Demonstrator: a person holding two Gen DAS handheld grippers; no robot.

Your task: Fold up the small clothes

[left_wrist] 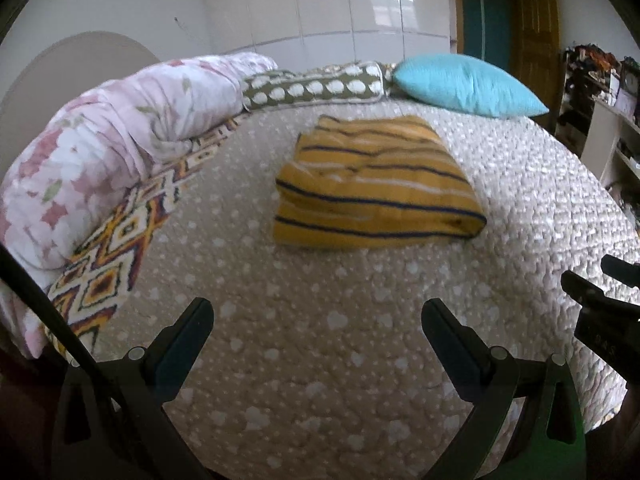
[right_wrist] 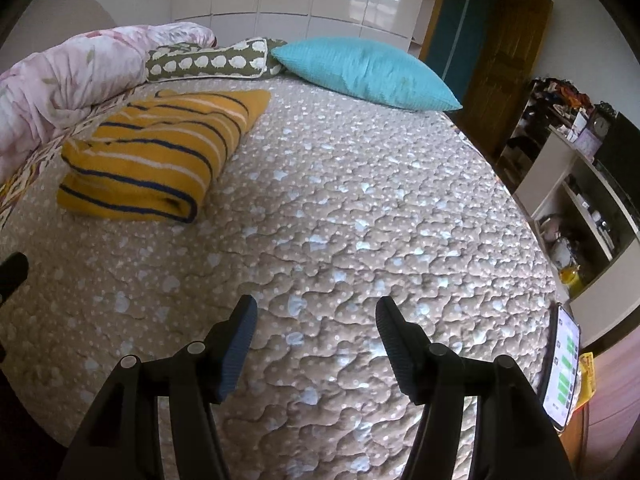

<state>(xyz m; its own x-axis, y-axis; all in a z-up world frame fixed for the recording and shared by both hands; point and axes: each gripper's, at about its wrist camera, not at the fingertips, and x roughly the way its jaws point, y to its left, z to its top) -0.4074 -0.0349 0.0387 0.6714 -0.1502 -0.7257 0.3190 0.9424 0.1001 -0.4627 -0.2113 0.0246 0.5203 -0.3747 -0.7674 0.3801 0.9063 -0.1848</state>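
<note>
A yellow garment with dark blue and white stripes (left_wrist: 376, 184) lies folded into a thick rectangle on the beige quilted bed cover (left_wrist: 304, 344). In the right wrist view the garment (right_wrist: 160, 160) lies at the upper left. My left gripper (left_wrist: 318, 312) is open and empty, held over the cover well short of the garment's near edge. My right gripper (right_wrist: 316, 312) is open and empty over bare cover, to the right of the garment. The right gripper's body (left_wrist: 608, 312) shows at the right edge of the left wrist view.
A pink floral duvet (left_wrist: 100, 152) is bunched along the left. A patterned bolster (left_wrist: 316, 88) and a turquoise pillow (left_wrist: 468, 84) lie at the far end. A phone (right_wrist: 564, 364) rests at the bed's right edge. Cluttered shelves (right_wrist: 580, 200) stand to the right.
</note>
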